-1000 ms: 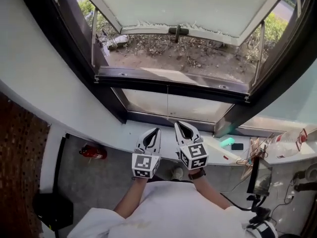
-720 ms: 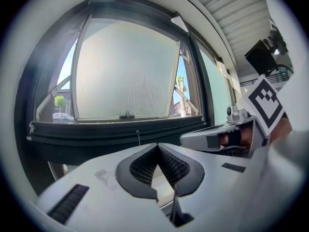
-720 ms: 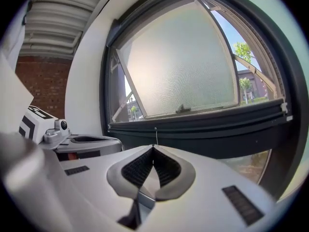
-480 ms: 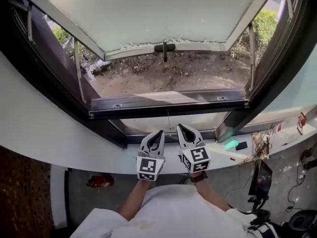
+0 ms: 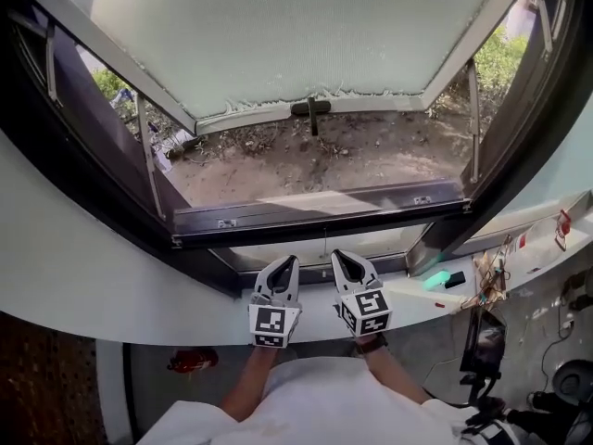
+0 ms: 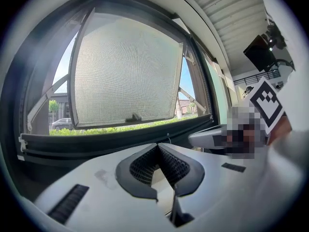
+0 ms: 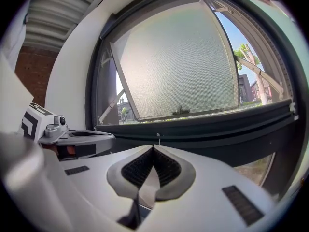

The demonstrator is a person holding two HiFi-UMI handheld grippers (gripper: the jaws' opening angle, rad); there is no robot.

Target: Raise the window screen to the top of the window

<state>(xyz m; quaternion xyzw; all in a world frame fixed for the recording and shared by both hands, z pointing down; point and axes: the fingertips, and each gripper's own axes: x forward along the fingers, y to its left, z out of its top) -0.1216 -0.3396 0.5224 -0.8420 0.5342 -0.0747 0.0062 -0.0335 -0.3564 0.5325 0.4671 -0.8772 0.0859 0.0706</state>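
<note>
Both grippers have shifted slightly over the sill [image 5: 93, 286]. The left gripper [image 5: 284, 261] and right gripper [image 5: 341, 257] are side by side, each pressed together on nothing. Past the frame [image 5: 315, 216], well apart, the screen [image 5: 296, 35] tilts outward, handle [image 5: 310, 108] at its lower edge.

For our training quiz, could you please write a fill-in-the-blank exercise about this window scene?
The left gripper is ___, not open.
The right gripper holds ___.
The window panel stands ___, not closed.
In the head view, both grippers appear ___ the dark frame bar.
Missing words: shut; nothing; open; below.
</note>
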